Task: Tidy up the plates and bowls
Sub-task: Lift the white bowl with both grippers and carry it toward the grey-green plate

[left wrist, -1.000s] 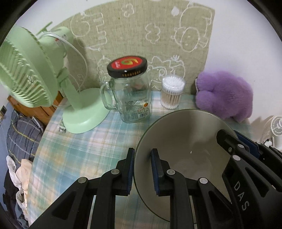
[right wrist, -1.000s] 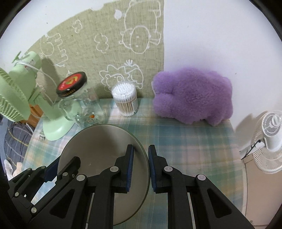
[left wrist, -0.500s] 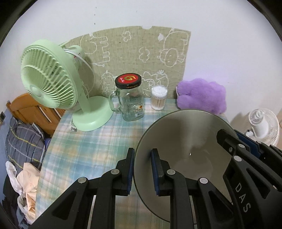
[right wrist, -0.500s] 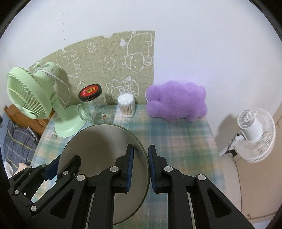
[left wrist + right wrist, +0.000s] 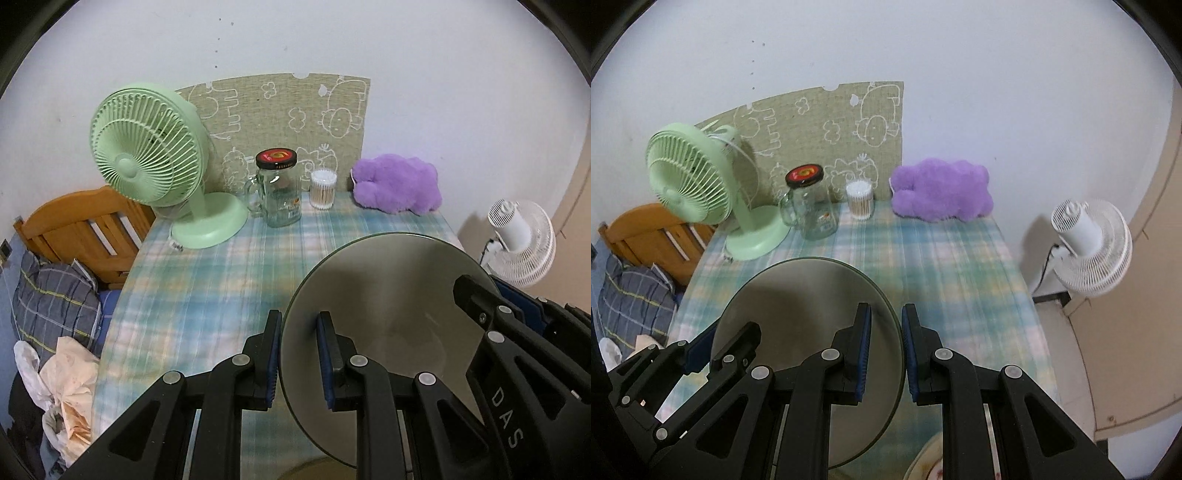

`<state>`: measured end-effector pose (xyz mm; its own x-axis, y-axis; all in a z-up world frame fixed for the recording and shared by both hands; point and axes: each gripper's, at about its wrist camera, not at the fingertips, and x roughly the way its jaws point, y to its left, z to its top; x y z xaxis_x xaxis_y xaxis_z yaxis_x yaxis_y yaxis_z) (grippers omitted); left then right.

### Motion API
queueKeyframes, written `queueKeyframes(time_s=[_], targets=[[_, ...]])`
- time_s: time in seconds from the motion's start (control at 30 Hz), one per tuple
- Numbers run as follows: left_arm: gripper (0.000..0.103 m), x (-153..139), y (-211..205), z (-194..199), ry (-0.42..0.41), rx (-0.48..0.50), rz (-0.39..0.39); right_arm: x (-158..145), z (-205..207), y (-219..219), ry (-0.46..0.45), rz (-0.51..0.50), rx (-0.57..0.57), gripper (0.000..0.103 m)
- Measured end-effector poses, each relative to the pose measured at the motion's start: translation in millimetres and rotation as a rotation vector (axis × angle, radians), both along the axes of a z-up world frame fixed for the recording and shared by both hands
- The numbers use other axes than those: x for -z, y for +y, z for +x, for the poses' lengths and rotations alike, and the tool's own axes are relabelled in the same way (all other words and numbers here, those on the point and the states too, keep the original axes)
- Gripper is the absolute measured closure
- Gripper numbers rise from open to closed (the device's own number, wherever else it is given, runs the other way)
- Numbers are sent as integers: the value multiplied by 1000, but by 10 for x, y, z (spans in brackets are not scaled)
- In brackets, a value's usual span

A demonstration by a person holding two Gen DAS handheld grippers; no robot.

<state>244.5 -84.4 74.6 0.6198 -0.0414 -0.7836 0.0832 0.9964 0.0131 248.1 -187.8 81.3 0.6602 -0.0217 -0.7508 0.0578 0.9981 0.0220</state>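
Both grippers share one load: a wide, shallow grey-green bowl (image 5: 384, 295), gripped at opposite points of its rim. Two holds are probably used because the bowl is broad and smooth and a single pinch on one edge would let it swing or slip; opposed holds keep it level.

The left gripper (image 5: 297, 354) has closed to a narrow gap with the bowl's left rim between its blue pads, one pad outside the wall and one inside. The right gripper (image 5: 885, 354) does the same on the bowl's right rim, its jaws drawn in to about the thickness of the wall. Each gripper shows in the other's view, on the far side of the bowl.

The bowl appears to hang clear above the plaid tablecloth (image 5: 207, 288), on the near side of the lidded glass mug jar (image 5: 279, 188) and well apart from it. Left of that jar stands the green desk fan (image 5: 155, 162); right of it sits a tub of cotton swabs (image 5: 323, 189), and further right a purple plush toy (image 5: 397, 188). At the lower edge of the right wrist view, below the bowl, part of a pale dish (image 5: 931, 461) shows; it may be the stacking target, though too little is visible to tell.

Both grippers point forward toward the jar and angle down at the table, side by side.
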Motion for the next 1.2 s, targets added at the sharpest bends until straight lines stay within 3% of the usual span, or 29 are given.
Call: queueKeyframes(time_s=[0.23,0.57,1.2], targets=[[87,44,120,-441,9,34,-15,34,-510,110,-3,-23,25,82],[86,324,242,-879,58,53,-25,288,-985,236,32,-42,14,82],[85,742,412,-1066,143,49,-25,710,-1150,418,120,-51,-9,83]])
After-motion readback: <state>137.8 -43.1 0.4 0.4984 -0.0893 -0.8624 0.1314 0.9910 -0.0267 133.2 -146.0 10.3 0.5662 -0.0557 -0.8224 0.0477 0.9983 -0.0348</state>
